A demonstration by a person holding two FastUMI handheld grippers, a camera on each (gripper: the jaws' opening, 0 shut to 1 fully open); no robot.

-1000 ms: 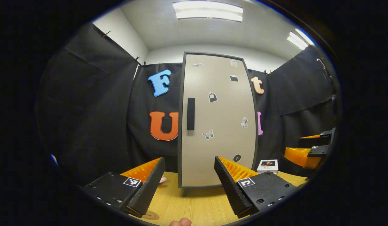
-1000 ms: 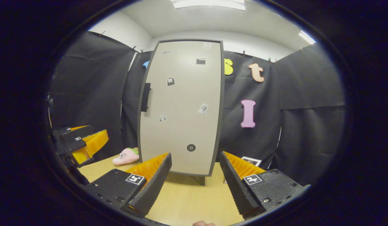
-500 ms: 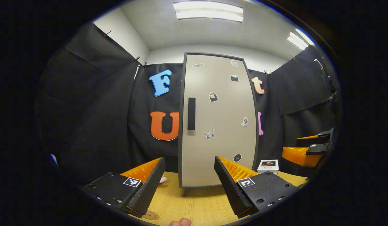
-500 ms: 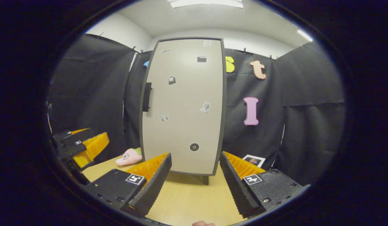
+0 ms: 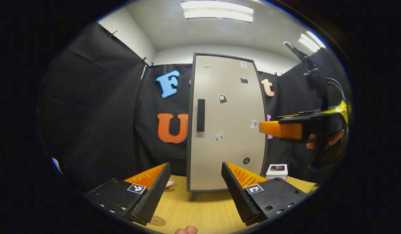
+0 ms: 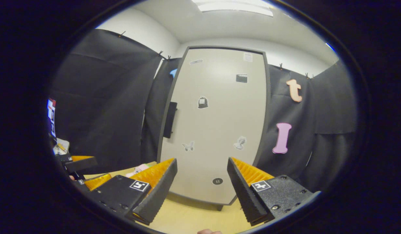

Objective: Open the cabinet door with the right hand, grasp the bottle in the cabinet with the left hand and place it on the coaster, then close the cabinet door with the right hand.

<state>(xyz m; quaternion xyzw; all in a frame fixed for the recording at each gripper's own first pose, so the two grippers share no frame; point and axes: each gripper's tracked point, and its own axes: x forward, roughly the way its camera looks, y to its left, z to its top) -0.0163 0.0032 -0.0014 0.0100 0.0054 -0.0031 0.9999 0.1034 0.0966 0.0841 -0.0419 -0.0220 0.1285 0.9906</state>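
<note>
In the left gripper view, the left tool (image 5: 195,185) hangs wide open and empty over the table (image 5: 203,213), the coaster (image 5: 156,221) just beneath its left finger. Ahead stands the cabinet door (image 5: 228,123), closed. To its right the right tool (image 5: 268,128) is raised level with the door; in its own view its fingers gape, holding nothing.

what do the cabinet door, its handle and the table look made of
Cabinet door: likely laminated board, matte beige, flat and even, dark edging. Handle: matte black bar, plastic or painted metal, cannot tell which. Table: light wood or wood-look laminate, fine straight grain lines.
</note>
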